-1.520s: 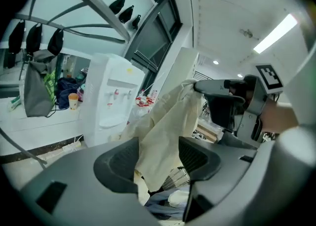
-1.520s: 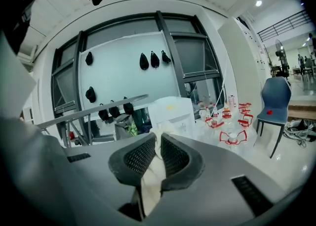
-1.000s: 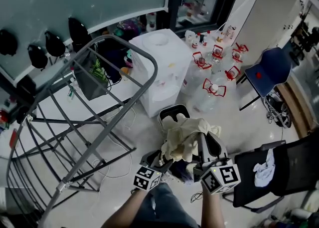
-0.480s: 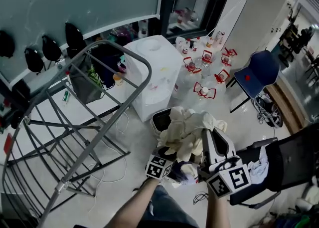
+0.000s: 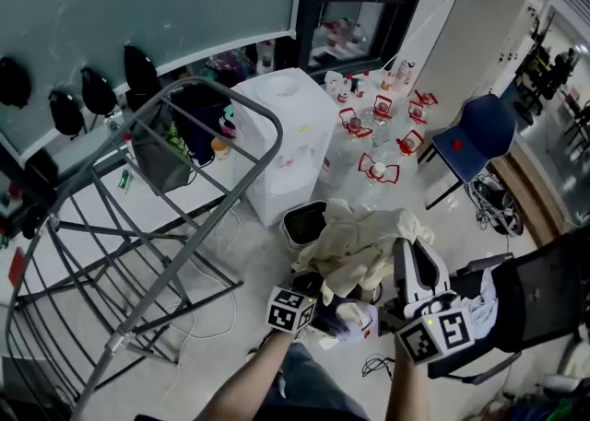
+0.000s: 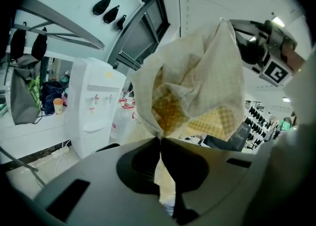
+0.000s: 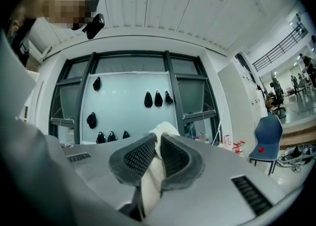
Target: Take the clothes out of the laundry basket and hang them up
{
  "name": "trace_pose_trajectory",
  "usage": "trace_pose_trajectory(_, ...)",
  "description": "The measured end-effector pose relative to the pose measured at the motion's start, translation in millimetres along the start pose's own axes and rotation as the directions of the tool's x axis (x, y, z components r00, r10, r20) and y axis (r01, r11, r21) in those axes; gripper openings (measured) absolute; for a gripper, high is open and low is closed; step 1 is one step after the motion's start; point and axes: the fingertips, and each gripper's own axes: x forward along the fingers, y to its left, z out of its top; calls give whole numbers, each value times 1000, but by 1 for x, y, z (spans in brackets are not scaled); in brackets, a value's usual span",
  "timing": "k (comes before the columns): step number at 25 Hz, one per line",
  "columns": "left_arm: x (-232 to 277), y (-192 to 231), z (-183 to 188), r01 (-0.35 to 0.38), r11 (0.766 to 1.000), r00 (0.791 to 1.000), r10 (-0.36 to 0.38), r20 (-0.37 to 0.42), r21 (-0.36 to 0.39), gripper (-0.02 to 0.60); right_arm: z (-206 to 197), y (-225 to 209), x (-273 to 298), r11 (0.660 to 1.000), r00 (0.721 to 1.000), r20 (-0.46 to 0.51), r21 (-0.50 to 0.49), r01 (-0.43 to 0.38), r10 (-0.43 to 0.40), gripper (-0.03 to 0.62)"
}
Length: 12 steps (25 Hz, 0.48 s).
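Left gripper at 6 o'clock in the head view, pinched shut on a lower fold of the cloth. Jaws closed just now, tips together, cream fabric caught between them. In the left gripper view, checked yellow on the inside of the cloth, fanning up toward 12 o'clock from the tips.

Right gripper at 5 o'clock, clamped on the same cloth. In the right gripper view, a thick white roll of it squeezed between the ribbed pads, with a little sticking out above the tips.

Cloth held up in the air between both grippers, crumpled, hanging in loose folds. Basket dark, standing on the floor at 10 o'clock from the cloth, its near side hidden behind the fabric. Cannot tell what lies inside.

Grey rack at 9 o'clock, well apart from the cloth. White dispenser at 12 o'clock behind the basket. Bottles with red handles at 1 o'clock, and a blue chair at 2 o'clock.
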Motion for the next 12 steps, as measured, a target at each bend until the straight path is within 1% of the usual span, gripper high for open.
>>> trace_pose_trajectory(6,-41,14,26,-56,998,994,57,91,-14,26,0,-30,-20,995,995,29,0,99,-99,35)
trace_pose_trajectory(10,-70,19,48,-79,997,986,79,148,-6,25,-6,-38,-26,990,990,28,-22,141,-140,35)
trace_pose_trajectory(12,-87,21,61,-91,996,978,90,187,-2,25,-14,-40,-25,987,987,15,-37,159,-159,35)
